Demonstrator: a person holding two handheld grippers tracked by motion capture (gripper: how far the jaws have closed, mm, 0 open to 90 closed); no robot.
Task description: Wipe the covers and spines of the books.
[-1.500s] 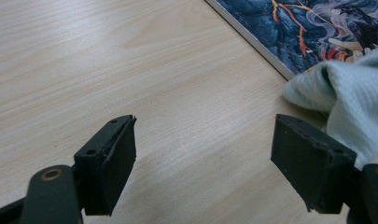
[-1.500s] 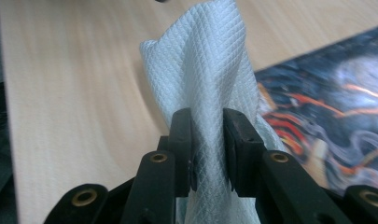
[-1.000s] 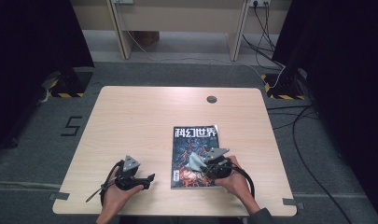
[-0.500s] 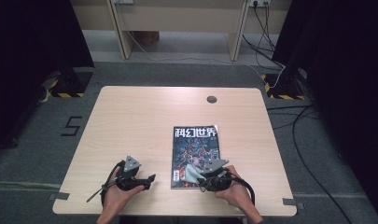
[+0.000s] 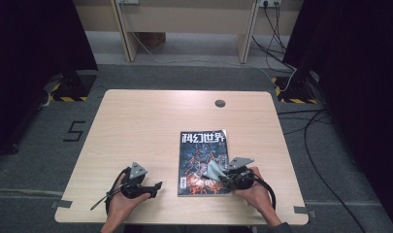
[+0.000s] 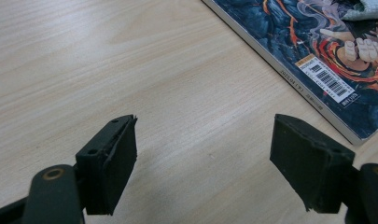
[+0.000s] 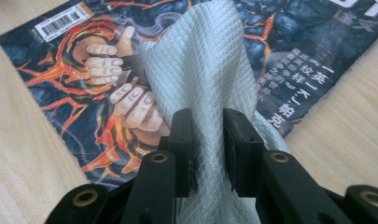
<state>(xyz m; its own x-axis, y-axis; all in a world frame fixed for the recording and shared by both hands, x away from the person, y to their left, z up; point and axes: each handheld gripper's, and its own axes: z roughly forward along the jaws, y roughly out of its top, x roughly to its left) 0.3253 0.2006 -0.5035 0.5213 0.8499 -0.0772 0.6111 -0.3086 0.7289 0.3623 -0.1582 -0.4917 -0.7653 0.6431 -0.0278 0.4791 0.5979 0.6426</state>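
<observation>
Fingers (image 7: pixel 184 140) of the right gripper (image 7: pixel 207 149) are pinching a white cloth (image 7: pixel 200 70), low in the middle of the right gripper view. Its cloth is lying on the magazine (image 5: pixel 203 162), which is sitting at the lower middle of the high view. Since the earlier frames, this gripper has been sliding across the magazine cover, first toward the bottom edge, then a little back up. Low on the left, the left gripper (image 5: pixel 153 187) is staying in place, its fingers (image 6: pixel 109 163) spread wide over bare wood. Pale wooden bench (image 5: pixel 150 126) is standing on grey floor (image 5: pixel 39 145), with cables (image 5: pixel 320 145) at the right.
</observation>
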